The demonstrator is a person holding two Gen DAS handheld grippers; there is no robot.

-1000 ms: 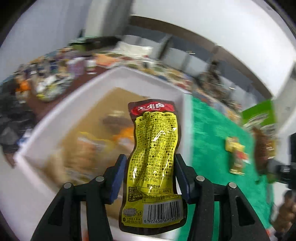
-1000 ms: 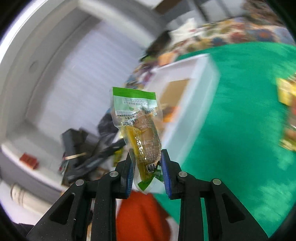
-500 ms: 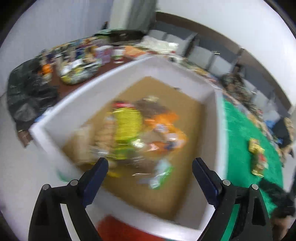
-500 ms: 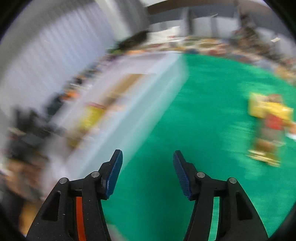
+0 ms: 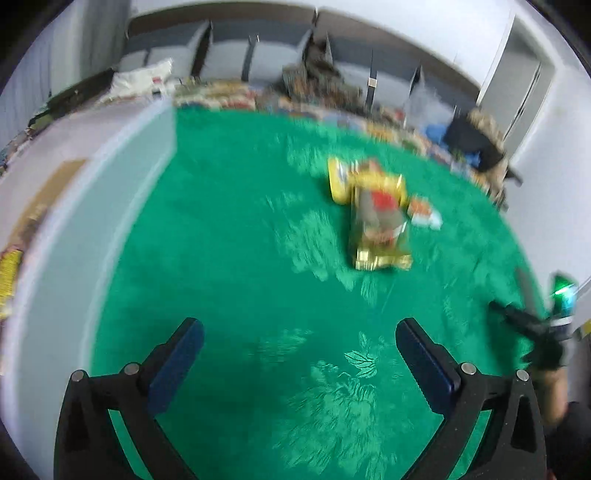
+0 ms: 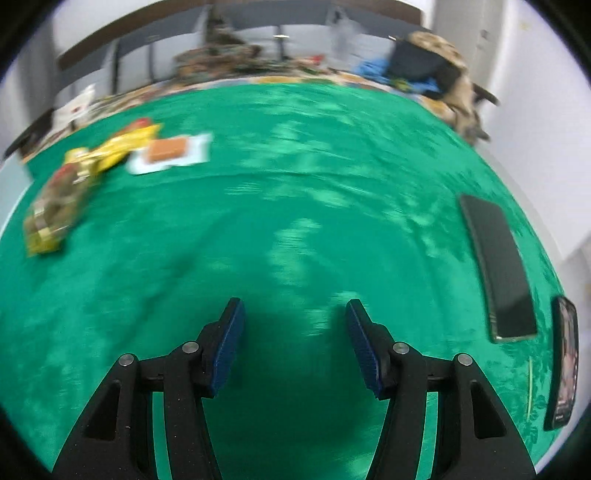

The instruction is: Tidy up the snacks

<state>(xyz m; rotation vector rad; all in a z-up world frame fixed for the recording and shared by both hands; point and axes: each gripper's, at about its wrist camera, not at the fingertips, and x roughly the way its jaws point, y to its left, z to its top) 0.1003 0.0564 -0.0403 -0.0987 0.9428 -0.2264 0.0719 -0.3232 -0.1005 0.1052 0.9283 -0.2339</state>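
Green patterned cloth (image 6: 295, 206), two phones, clutter behind.
Dark phone (image 6: 496, 266) lies flat near cloth's right edge; second phone (image 6: 563, 363) just beside it at the rim. Beyond the cloth: blurred heaps of goods (image 5: 306, 88), dark bag (image 6: 417, 61), white wall (image 5: 436, 33).

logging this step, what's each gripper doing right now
left gripper: open, empty, jaws just opened.
right gripper: open, empty, jaws just opened.
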